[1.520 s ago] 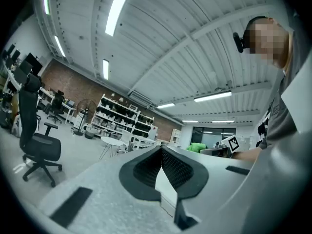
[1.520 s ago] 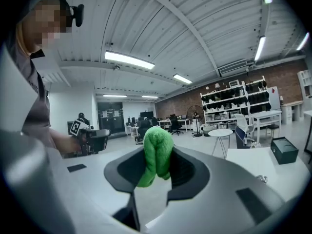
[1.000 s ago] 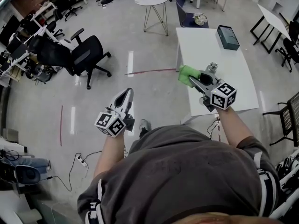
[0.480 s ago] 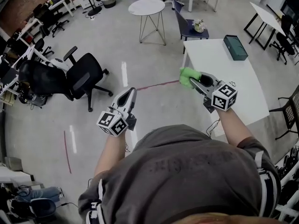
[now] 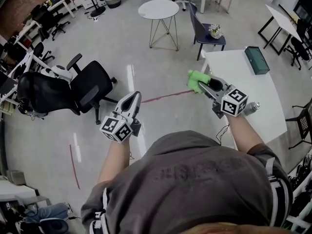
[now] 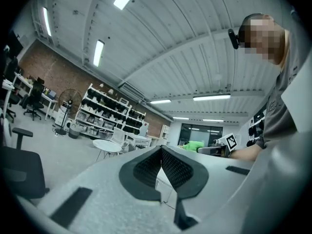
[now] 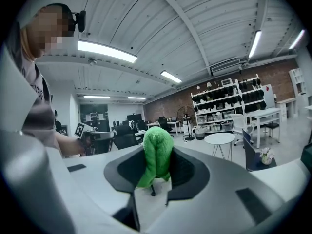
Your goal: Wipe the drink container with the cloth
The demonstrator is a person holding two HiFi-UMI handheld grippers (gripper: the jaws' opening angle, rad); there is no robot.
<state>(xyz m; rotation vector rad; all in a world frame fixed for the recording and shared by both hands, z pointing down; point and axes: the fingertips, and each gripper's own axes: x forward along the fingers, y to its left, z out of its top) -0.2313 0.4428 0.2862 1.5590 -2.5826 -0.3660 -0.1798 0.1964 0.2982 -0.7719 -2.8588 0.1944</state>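
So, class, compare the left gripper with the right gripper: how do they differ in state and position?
The left gripper is shut on nothing, while the right gripper is shut on a green cloth. The left gripper hangs over the floor, whereas the right gripper is by the white table, nearer the drink container. Both are shut and point forward.

Right of centre, the right gripper (image 5: 204, 83) clamps a green cloth (image 5: 196, 79) beside the white table (image 5: 234, 72); the drink container (image 5: 251, 107) sits on it, farther right.
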